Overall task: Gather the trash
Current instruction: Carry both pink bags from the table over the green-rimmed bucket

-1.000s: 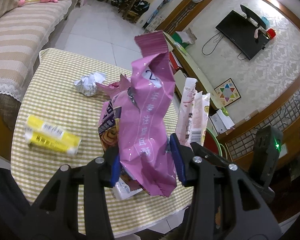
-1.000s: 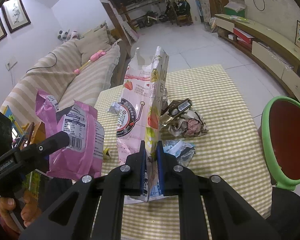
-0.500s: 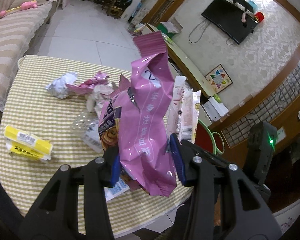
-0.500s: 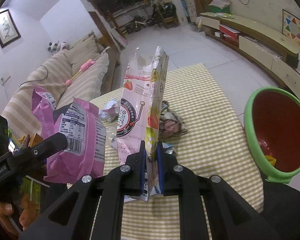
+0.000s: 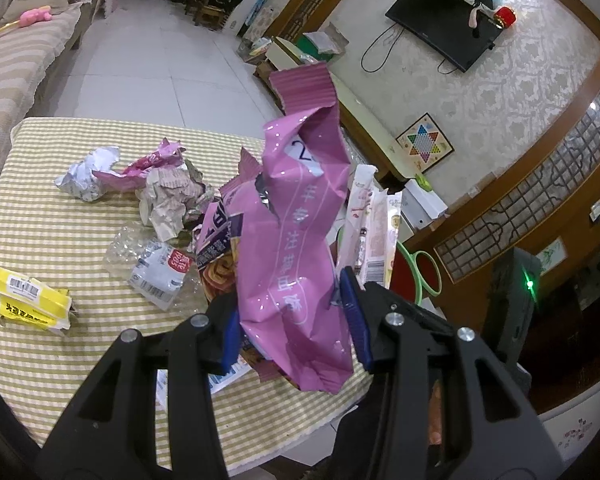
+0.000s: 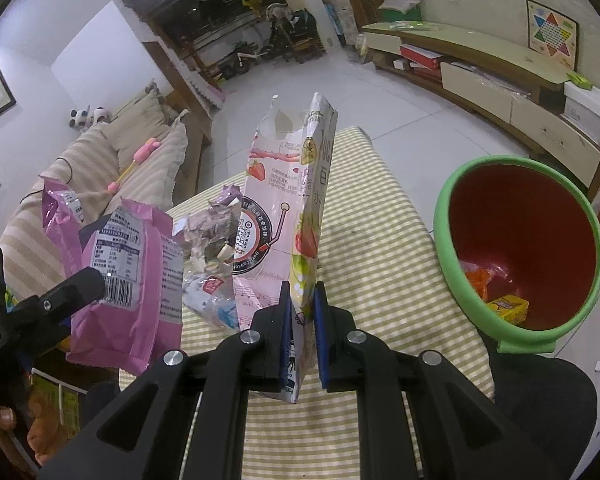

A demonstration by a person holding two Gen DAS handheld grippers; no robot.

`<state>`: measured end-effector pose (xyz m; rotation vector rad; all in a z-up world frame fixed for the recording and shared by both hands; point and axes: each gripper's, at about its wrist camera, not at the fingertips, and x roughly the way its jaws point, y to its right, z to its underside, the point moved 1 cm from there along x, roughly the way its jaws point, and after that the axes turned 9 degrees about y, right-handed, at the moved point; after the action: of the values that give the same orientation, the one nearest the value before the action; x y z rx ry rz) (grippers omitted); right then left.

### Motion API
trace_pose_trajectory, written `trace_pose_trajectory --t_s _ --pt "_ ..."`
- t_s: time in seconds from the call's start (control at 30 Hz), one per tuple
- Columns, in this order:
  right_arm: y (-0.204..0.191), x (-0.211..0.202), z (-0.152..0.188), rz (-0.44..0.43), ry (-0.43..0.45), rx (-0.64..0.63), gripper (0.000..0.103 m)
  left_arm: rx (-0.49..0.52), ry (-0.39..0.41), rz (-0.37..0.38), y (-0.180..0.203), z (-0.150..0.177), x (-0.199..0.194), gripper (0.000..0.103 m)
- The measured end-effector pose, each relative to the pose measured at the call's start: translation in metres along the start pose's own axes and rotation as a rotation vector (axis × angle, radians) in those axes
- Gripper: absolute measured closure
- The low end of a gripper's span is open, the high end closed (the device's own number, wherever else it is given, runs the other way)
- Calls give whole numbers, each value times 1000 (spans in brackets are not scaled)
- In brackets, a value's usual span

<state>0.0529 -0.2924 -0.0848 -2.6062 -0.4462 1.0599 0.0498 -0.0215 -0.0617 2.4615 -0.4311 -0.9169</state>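
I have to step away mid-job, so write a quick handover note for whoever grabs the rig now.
Left gripper: shut on the magenta bag, held up over the table's near edge.
Right gripper: shut on the pink strawberry bag, held upright above the table.
Bin: green rim, red inside, on the right past the table edge; it already holds an orange wrapper and a yellow box.
Left to do: drop both bags into the bin, then collect the foil ball, crumpled paper, clear plastic wrap and yellow pack on the table.

Two wrist views (close), shared table [image 5: 80, 240]
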Motion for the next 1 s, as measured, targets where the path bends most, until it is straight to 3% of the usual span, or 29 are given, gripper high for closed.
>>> trace_pose_trajectory --t_s 0.57,1.0 --pt "36 -8 -10 47 29 60 93 40 -36 5 15 -2 23 61" --pt "106 -29 -13 127 70 176 93 144 -114 39 64 6 76 61"
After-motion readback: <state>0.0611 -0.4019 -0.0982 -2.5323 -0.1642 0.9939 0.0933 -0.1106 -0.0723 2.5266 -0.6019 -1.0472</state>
